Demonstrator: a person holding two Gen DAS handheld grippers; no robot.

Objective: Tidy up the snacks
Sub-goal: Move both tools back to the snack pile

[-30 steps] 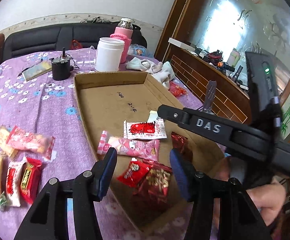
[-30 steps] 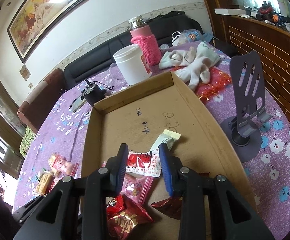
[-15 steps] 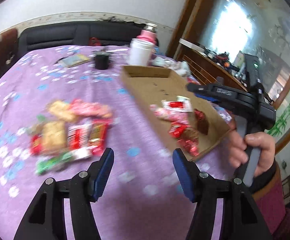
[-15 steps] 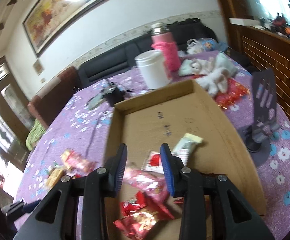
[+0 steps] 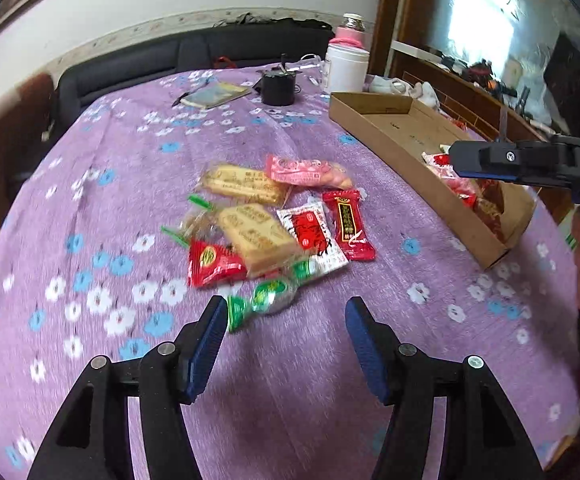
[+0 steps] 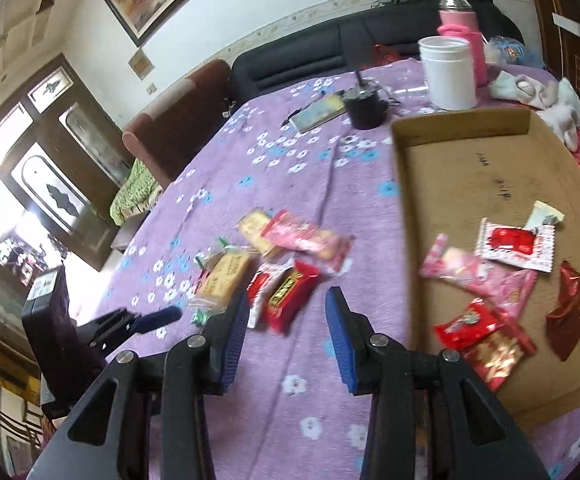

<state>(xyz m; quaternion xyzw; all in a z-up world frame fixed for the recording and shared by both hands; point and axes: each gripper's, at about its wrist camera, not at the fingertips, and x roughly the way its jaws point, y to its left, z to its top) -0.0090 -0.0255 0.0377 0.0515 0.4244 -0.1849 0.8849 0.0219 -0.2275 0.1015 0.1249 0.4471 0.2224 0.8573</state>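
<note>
**Tongs swing from box to snack pile**

Both tongs have left the shallow brown cardboard box point(image 6: 405, 216). Left gripper point(image 5: 282, 344) gapes empty above a green foil candy point(image 5: 274, 298). Right gripper point(image 6: 286, 332), jaws just widening, empty, nears the loose wrapped snacks point(image 6: 286, 264) on the purple floral tablecloth point(image 5: 130, 184).

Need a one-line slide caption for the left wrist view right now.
Open, empty left gripper above the green-wrapped candy at the near edge of the snack pile on the purple floral tablecloth, cardboard tray at right.

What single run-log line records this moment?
left gripper: open, empty | right gripper: open, empty, jaws just widening | loose snacks: on tablecloth | cardboard tray: partly filled
</note>
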